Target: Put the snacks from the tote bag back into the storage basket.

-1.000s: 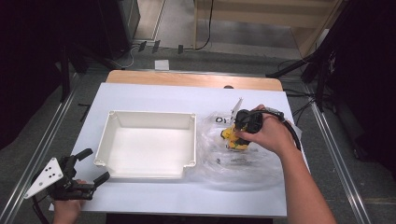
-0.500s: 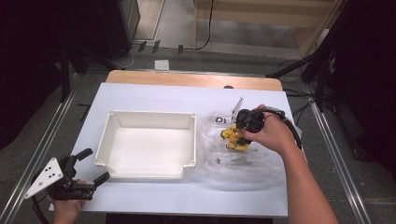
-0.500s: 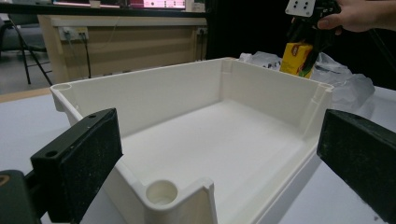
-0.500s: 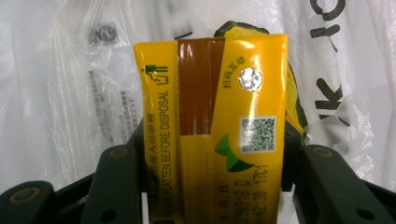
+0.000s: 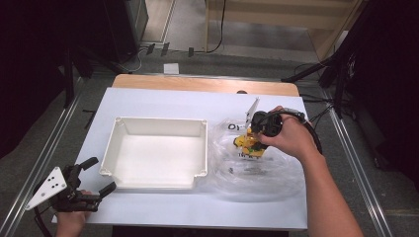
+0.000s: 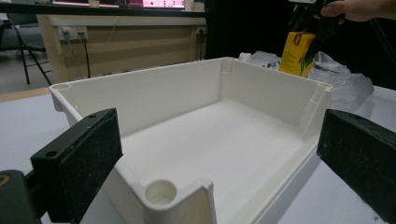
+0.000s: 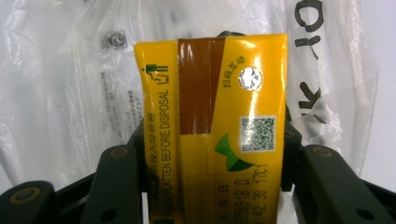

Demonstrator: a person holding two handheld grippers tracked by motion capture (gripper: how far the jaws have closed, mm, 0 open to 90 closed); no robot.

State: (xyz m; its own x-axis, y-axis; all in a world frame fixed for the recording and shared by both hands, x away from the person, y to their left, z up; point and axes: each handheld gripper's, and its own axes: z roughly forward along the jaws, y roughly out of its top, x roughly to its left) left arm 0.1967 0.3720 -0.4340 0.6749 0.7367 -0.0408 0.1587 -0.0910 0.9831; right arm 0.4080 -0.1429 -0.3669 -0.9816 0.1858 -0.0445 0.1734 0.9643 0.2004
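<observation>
A yellow drink carton (image 7: 210, 126) is clamped between the jaws of my right gripper (image 5: 253, 138), which points down over a clear plastic bag (image 5: 257, 168) on the right of the table. The same carton (image 6: 297, 52) appears beyond the tray's far wall in the left gripper view. A white rectangular tray (image 5: 200, 131) sits empty in the middle of the white table. My left gripper (image 5: 99, 175) rests open at the table's front left corner, its jaws spread wide toward the tray's near corner (image 6: 161, 193) with nothing between them.
The plastic bag (image 7: 84, 84) is crumpled and printed with black text. The white tabletop (image 5: 163, 101) ends at a wooden strip (image 5: 197, 84) at the back. Metal rails (image 5: 47, 143) run along both sides, and dark stands and cables lie on the floor at the right.
Nothing has visibly moved; the right gripper still holds the carton over the bag and the left gripper stays put.
</observation>
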